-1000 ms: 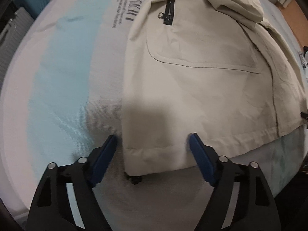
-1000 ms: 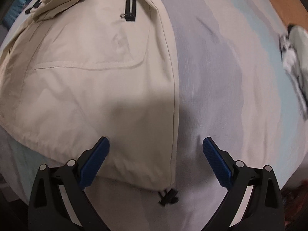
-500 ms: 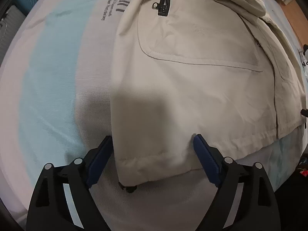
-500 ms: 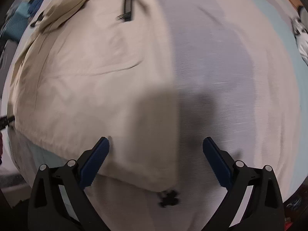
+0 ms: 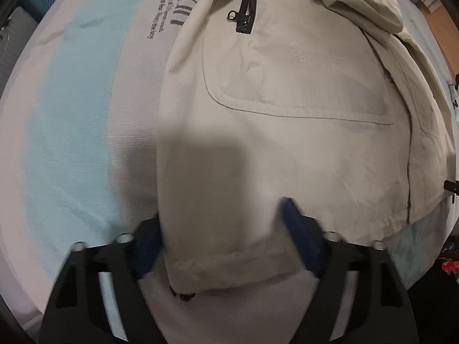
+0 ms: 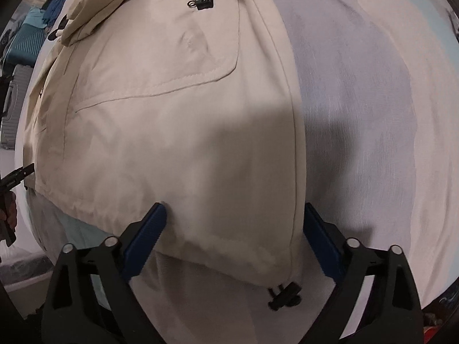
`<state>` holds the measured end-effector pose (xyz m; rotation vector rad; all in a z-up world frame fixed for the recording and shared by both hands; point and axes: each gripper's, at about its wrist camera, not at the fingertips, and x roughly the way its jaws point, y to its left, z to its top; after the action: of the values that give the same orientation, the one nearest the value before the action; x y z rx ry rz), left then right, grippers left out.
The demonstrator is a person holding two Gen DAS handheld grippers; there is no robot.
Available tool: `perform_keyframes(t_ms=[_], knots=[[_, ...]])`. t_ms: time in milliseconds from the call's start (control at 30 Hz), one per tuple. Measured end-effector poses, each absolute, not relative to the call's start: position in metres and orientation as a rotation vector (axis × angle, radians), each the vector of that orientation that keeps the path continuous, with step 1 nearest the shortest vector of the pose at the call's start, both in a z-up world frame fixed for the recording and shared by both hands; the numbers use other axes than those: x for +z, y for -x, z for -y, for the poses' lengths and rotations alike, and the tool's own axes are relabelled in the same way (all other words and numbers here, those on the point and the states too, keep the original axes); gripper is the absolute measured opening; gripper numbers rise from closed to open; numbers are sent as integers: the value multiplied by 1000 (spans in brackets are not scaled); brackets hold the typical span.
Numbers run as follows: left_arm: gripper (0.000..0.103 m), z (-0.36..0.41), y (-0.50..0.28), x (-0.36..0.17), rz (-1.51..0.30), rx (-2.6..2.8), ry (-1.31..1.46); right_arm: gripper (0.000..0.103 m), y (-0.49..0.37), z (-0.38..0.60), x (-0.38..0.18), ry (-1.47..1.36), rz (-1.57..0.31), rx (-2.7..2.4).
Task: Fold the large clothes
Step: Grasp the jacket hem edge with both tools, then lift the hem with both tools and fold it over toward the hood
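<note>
A beige jacket (image 5: 287,100) lies flat on the bed, front up, with a black chest zipper (image 5: 245,11). My left gripper (image 5: 222,218) points down over its lower left hem corner. Its jaws are closing with that corner between them; the left finger is partly hidden under the fabric edge. In the right wrist view, the same jacket (image 6: 172,114) fills the left half. My right gripper (image 6: 233,209) straddles the lower right hem corner, jaws closing, pads still apart from the cloth. A black drawcord toggle (image 6: 284,293) hangs just below that corner.
The bed sheet (image 5: 71,114) has pale blue and white bands and some printed text; in the right wrist view the sheet (image 6: 373,114) stretches off to the right. A teal suitcase (image 6: 24,43) stands beyond the bed. Wooden floor (image 5: 441,28) shows past the far edge.
Both grippers have slid inward over the jacket's hem corners. The right one now has the corner between its fingers. The left jaws stand narrower than half a second ago.
</note>
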<state>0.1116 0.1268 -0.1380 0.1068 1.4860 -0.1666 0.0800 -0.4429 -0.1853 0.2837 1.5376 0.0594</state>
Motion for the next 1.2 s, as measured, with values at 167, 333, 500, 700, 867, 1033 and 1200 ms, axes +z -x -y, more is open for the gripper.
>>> perform_keyframes(t_ms=[167, 333, 500, 700, 867, 1033, 1200], knots=[[22, -113, -113, -120, -1475, -166, -182, 82, -76, 441, -186, -285, -1558, 51], [11, -101, -111, -104, -1465, -164, -220, 68, -95, 423, -185, -304, -1570, 42], [5, -100, -121, -84, -1460, -176, -196, 31, -99, 436, -174, -328, -1600, -8], [4, -78, -126, -51, -1449, -188, -187, 16, -104, 438, -154, -322, -1614, 12], [3, -76, -126, -9, -1433, -201, -199, 9, -105, 426, -133, -296, -1611, 77], [3, -77, -112, 5, -1408, -219, -223, 8, -118, 420, -104, -256, -1588, 91], [3, -81, -123, 30, -1370, -237, -240, 8, -133, 423, -76, -264, -1532, 106]])
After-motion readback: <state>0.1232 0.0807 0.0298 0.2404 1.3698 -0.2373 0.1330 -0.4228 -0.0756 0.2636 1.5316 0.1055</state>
